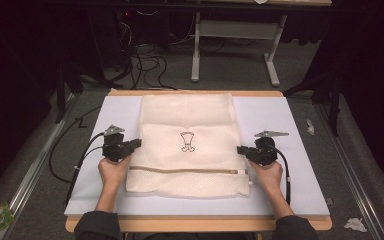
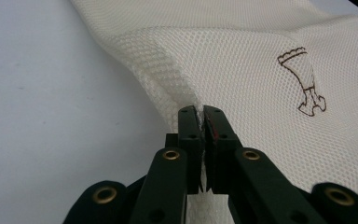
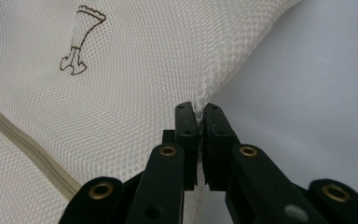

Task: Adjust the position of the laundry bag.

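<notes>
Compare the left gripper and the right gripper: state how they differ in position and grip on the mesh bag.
The left gripper pinches the mesh bag at its left edge; the right gripper pinches its right edge. The left gripper sits slightly farther from the zipper than the right gripper. Both are shut on a raised ridge of mesh, pointing inward toward each other.

- The table (image 1: 300, 223) has a wooden top. You can see the brown wood along the near edge and the far edge.
- A big pale sheet (image 1: 290, 125) covers most of the table.
- A cream mesh bag (image 1: 187, 120) lies flat in the middle of the sheet. It has a small brown drawing (image 1: 188, 141) on it and a tan zipper (image 1: 185, 170) across the near part.
- The floor (image 1: 230, 75) is grey, with black cables (image 1: 147, 65) lying on it behind the table.
</notes>
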{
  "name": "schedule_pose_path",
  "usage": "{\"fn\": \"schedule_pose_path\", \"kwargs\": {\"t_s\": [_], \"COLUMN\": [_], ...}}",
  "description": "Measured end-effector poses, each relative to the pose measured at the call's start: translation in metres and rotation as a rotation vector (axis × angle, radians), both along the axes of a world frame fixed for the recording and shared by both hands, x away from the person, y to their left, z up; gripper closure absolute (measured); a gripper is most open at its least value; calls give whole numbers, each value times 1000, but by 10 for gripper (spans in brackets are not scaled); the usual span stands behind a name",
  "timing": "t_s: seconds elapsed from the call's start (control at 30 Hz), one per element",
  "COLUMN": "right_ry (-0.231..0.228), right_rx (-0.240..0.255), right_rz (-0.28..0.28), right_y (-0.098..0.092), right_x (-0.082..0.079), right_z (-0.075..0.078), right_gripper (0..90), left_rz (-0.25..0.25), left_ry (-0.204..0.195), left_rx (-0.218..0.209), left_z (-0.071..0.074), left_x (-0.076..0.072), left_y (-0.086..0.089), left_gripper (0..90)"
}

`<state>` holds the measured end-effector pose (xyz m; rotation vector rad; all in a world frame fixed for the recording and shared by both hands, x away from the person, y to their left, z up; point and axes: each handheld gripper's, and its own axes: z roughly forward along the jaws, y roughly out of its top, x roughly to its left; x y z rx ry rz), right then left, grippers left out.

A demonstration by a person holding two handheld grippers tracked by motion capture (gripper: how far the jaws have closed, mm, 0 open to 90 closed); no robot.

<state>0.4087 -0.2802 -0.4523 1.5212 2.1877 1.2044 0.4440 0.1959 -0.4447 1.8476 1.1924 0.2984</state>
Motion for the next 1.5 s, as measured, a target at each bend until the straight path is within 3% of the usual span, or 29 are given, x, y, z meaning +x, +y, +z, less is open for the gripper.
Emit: {"fn": "schedule_pose_path", "kwargs": {"t_s": [0.47, 0.63, 1.03, 1.27, 1.3, 1.5], "right_ry": [-20, -25, -24, -7, 1, 3], "right_rx": [-1, -12, -6, -23, -31, -36], "right_rz": [-40, -54, -94, -99, -102, -108], "right_y": [-22, -32, -56, -60, -59, -58], "right_x": [-9, -12, -21, -22, -22, -21], "right_z": [3, 2, -1, -3, -6, -7], "right_gripper": [872, 871, 870, 865, 864, 861], "left_rz": [-32, -53, -69, -72, -72, -66], "left_ry": [-21, -27, -10, 11, 18, 17], "left_rx": [-10, 11, 10, 47, 68, 77], "left_z": [3, 4, -2, -7, -8, -9], "left_x": [0, 1, 8, 8, 7, 7], "left_y": [-21, -35, -60, -64, -65, -65], "left_gripper": [863, 863, 862, 840, 838, 834]}}
